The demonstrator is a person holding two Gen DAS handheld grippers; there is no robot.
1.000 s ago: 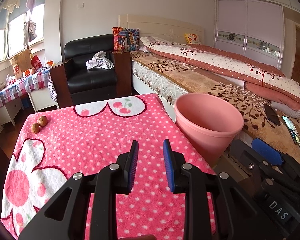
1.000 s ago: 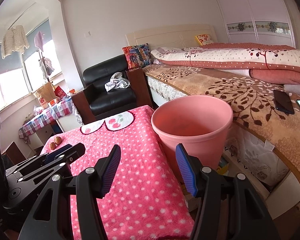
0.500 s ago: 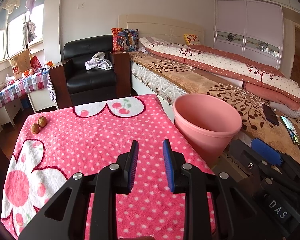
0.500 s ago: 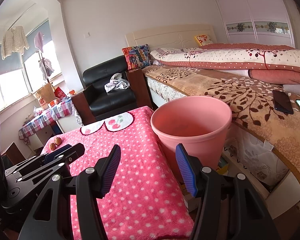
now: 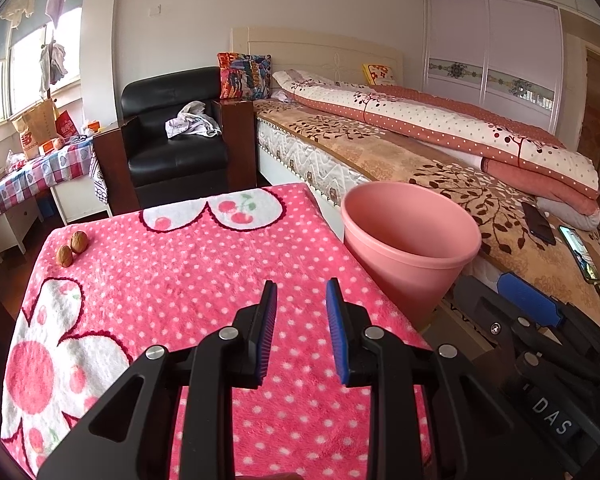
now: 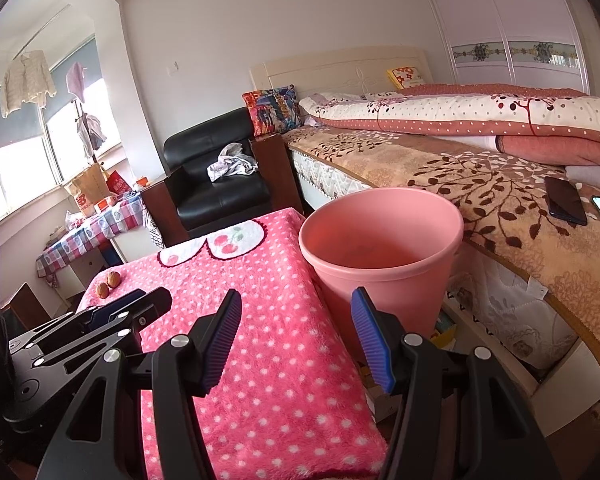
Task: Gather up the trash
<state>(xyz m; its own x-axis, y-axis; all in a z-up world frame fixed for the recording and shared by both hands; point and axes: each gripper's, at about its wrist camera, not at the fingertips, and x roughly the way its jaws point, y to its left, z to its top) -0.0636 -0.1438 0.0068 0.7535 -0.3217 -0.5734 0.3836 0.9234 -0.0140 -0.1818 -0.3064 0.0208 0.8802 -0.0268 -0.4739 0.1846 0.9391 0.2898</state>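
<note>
Two brown walnuts (image 5: 71, 248) lie side by side at the far left corner of the pink dotted blanket (image 5: 188, 280) that covers the table; the right wrist view shows the walnuts (image 6: 109, 285) too. A pink bin (image 5: 410, 248) stands on the floor just past the table's right edge, and its inside looks empty (image 6: 380, 248). My left gripper (image 5: 300, 300) hovers over the blanket's near middle, open, nothing between its blue pads. My right gripper (image 6: 296, 312) hangs open over the table's right edge in front of the bin, holding nothing.
A bed (image 5: 440, 160) with a folded quilt runs along the right, two phones (image 6: 566, 200) lying on it. A black armchair (image 5: 176, 152) with a crumpled cloth stands behind the table. A side table with a checked cloth (image 5: 32, 172) carries bags at the window.
</note>
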